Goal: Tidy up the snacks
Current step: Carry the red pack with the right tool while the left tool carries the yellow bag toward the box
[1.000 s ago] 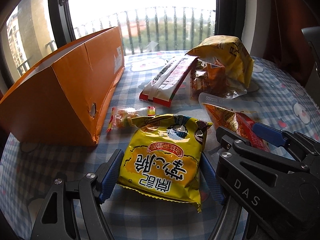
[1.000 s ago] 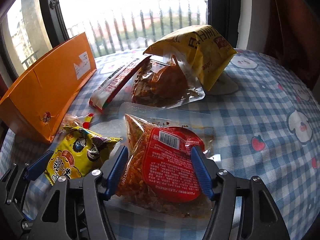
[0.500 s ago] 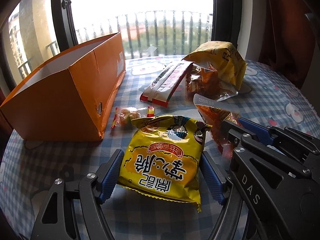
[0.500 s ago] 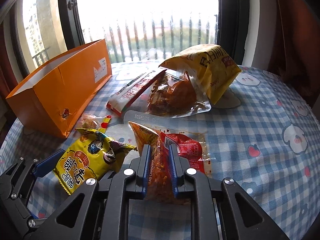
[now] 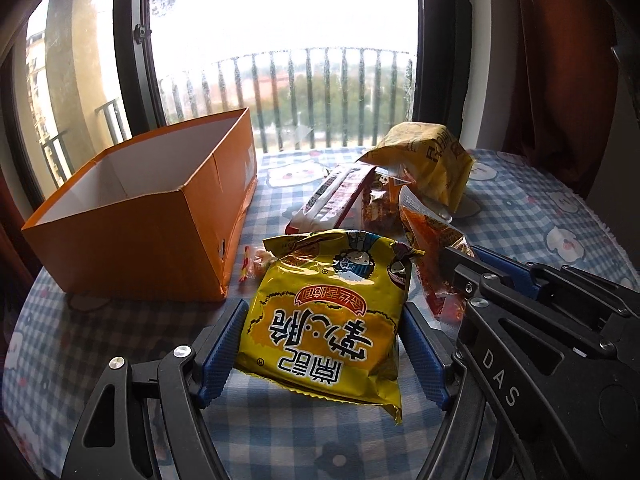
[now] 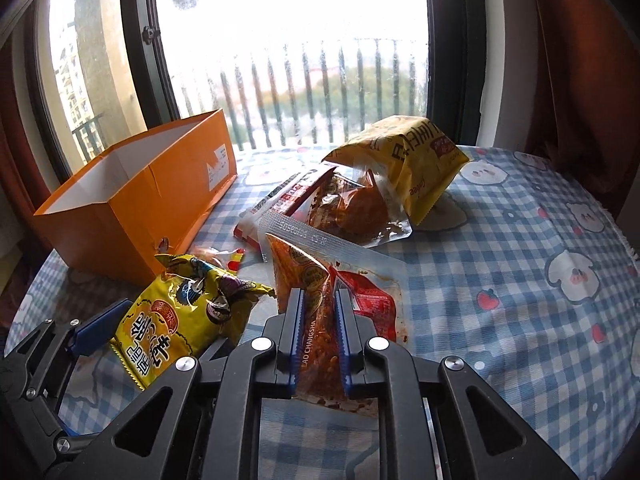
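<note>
My left gripper (image 5: 322, 344) is shut on a yellow snack bag (image 5: 326, 316) and holds it lifted above the checked tablecloth; the bag also shows in the right wrist view (image 6: 180, 320). My right gripper (image 6: 318, 312) is shut on a clear red spicy snack packet (image 6: 320, 304), raised off the table and folded between the pads; the packet also shows in the left wrist view (image 5: 432, 248). An open orange box (image 5: 140, 212) stands at the left, its white inside empty as far as I see; it also shows in the right wrist view (image 6: 132, 200).
A large yellow bag (image 6: 404, 160), a clear packet of brown snacks (image 6: 352, 208) and a red-and-white packet (image 6: 276, 204) lie at the back. A small candy (image 5: 254, 262) lies by the box corner. The round table's edge (image 6: 624, 248) curves at the right.
Both grippers have risen with their snacks. The right gripper closed on the red packet about a second ago and lifted it. The box's open top has come into view.
</note>
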Demonstrator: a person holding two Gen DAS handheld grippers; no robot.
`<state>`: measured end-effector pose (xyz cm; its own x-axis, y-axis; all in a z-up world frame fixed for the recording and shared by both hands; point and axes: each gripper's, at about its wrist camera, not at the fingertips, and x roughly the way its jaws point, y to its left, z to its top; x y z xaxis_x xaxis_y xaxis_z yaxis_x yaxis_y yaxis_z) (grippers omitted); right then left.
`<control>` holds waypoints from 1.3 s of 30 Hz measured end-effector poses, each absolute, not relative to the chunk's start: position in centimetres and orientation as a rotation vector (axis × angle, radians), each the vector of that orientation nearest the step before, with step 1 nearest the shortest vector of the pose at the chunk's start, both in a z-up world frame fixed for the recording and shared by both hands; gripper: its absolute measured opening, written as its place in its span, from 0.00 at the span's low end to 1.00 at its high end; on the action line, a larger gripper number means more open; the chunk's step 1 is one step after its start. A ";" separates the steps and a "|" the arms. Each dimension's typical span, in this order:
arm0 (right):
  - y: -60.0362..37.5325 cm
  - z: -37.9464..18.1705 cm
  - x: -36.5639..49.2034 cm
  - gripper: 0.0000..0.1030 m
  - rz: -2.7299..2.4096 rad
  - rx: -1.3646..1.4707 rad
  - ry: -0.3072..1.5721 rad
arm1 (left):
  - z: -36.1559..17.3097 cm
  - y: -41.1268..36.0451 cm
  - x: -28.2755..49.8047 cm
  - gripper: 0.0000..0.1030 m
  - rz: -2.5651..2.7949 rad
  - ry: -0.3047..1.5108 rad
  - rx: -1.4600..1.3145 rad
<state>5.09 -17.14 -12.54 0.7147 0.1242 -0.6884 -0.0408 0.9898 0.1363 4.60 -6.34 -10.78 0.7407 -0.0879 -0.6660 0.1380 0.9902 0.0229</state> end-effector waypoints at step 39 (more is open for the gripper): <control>-14.2 -1.4 6.7 0.17 0.142 0.103 0.513 | -1.0 -2.5 5.5 0.75 -0.029 0.470 0.017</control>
<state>6.70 -14.15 -1.44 0.8615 0.1614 -0.4813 -0.1096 0.9849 0.1340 5.53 -2.52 -0.98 0.8912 -0.0238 -0.4530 0.0315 0.9995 0.0095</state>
